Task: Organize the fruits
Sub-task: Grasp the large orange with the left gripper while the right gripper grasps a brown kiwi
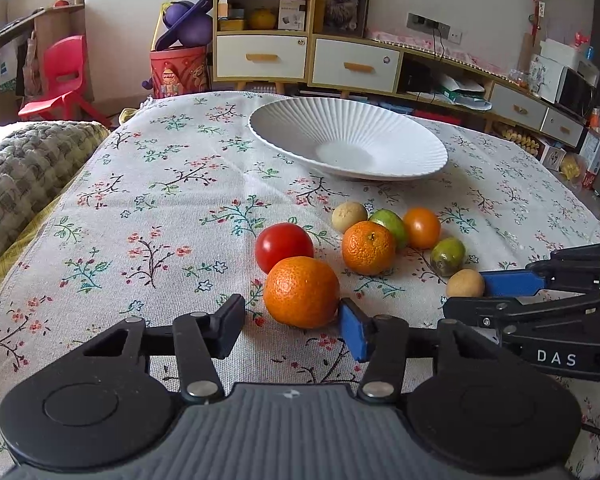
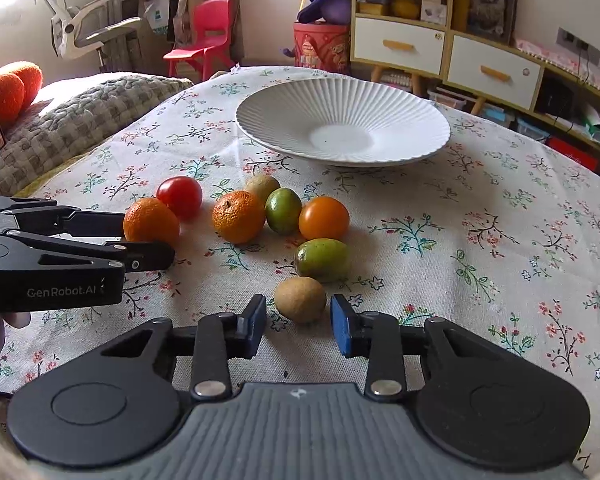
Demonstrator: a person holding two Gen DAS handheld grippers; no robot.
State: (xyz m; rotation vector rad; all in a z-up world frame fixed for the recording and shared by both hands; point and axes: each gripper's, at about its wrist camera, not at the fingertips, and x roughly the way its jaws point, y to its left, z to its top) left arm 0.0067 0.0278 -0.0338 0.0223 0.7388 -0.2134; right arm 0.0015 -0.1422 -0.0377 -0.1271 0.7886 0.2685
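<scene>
On the floral worktop [image 1: 148,184], my left gripper [image 1: 296,326] and right gripper [image 2: 299,326] bracket an orange [image 1: 302,292] and a brown fruit [image 2: 300,299], jaws apart; next: clamp, then carry to the plate [image 2: 284,96].

The tablecloth [image 2: 480,208] is a coarse woven cloth, matt, printed with flowers. On it the plate [image 2: 284,104] looks like matt white ceramic with fine ribs. In front of the plate, the red tomato [image 2: 179,196] and the orange tomato [image 2: 324,218] are smooth and glossy, the two tangerines [image 2: 238,216] dull and pitted. Nearest, the brown fruit [image 2: 300,299] has a rough, dull skin. Left of the plate, a thick quilted blanket [image 2: 80,120] looks soft and nubbly
</scene>
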